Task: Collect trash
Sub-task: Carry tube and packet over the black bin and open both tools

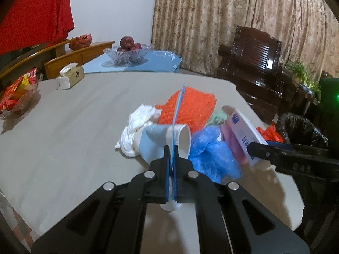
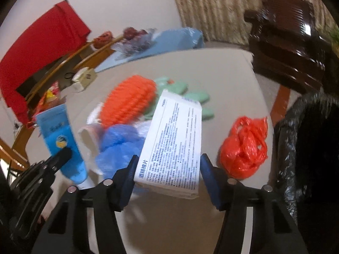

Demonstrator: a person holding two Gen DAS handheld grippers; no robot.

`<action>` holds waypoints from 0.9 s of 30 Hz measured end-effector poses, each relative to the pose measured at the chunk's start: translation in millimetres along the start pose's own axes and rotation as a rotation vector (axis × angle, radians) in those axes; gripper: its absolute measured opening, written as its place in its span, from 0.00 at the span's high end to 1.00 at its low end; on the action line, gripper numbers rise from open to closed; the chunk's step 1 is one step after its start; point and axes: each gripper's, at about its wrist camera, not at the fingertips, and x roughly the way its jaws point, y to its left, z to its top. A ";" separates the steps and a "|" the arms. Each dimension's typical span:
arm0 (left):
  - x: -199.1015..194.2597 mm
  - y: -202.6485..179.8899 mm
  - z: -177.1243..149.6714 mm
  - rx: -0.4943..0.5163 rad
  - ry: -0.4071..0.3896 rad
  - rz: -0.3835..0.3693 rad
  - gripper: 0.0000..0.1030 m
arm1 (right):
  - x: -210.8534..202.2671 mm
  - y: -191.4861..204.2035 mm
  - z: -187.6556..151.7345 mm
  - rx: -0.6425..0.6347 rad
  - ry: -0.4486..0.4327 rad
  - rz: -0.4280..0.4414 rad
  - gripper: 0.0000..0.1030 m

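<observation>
Between right gripper (image 2: 167,169) jaws, box (image 2: 172,144) reading "酒精棉片"

The trash heap (image 1: 186,131) lies on the table (image 1: 74,131), the bin (image 1: 303,131) right of it, the tissue box (image 1: 70,78) far left.

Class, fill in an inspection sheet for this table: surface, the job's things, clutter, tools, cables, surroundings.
Surface: grey table, trash heaped at its right side.
Job's things: white box, blue tube, paper cup, orange mesh, blue plastic, white tissue, red bag.
Clutter: tissue box, fruit bowl, snack dish.
Tools: left tool shut on the blue tube; right tool around the white box, contact unclear.
Cables: nothing seen.
Surroundings: lined bin, dark chair, curtain.
</observation>
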 end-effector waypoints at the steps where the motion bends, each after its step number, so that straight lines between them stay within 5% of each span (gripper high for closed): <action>1: -2.2 -0.4 2.0 0.001 -0.006 -0.005 0.98 | -5.7 0.4 0.6 0.004 -0.009 0.017 0.44; 15: -23.7 -58.2 35.3 0.046 -0.048 -0.155 0.98 | -89.2 -41.7 9.8 0.104 -0.160 0.067 0.45; 27: -5.5 -179.9 42.8 0.167 -0.032 -0.403 0.98 | -158.1 -159.6 -27.4 0.253 -0.217 -0.176 0.45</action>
